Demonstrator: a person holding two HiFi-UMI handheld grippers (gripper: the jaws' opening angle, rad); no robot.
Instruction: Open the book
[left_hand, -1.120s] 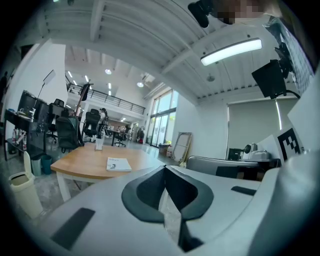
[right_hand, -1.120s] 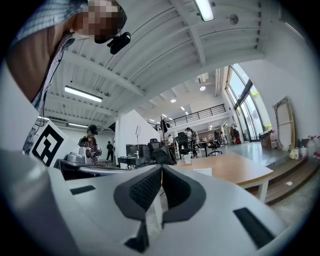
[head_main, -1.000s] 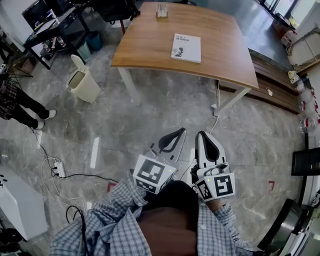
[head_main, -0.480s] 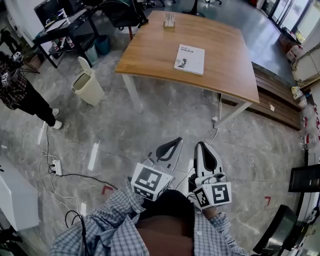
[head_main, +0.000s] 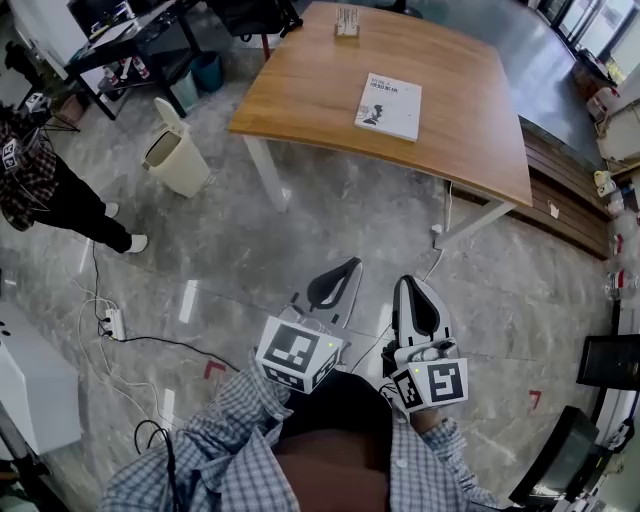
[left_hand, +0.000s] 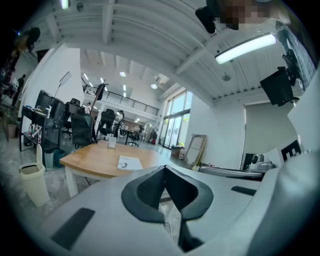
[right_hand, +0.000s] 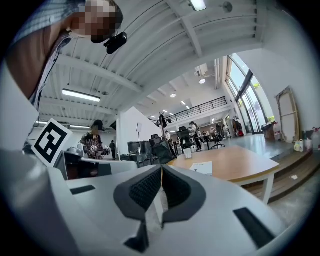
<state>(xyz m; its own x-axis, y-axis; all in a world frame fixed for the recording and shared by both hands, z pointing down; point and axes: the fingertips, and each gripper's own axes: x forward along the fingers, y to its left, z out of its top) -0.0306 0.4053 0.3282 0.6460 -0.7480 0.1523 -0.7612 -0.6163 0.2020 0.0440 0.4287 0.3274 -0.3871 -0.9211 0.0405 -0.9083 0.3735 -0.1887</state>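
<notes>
A white closed book (head_main: 388, 106) lies flat on the wooden table (head_main: 300, 90), far ahead of both grippers. My left gripper (head_main: 352, 266) and right gripper (head_main: 417, 283) hang side by side over the floor, close to my body, both shut with nothing between the jaws. In the left gripper view the left gripper's (left_hand: 165, 168) jaw tips meet, and the book (left_hand: 129, 163) shows small on the table (left_hand: 90, 159) beyond them. In the right gripper view the right gripper's (right_hand: 161, 168) jaws also meet, with the book (right_hand: 201, 168) on the table (right_hand: 240, 167) to their right.
A cream waste bin (head_main: 172, 150) stands by the table's left leg. A person (head_main: 50, 195) stands at the left. A power strip (head_main: 113, 325) with cables lies on the floor. A small holder (head_main: 347, 22) sits at the table's far edge. A wooden bench (head_main: 565, 195) runs along the right.
The table and book have come nearer and lower in the head view. Both grippers sit slightly lower in the frame, still shut. The person at the left has come further into view.
</notes>
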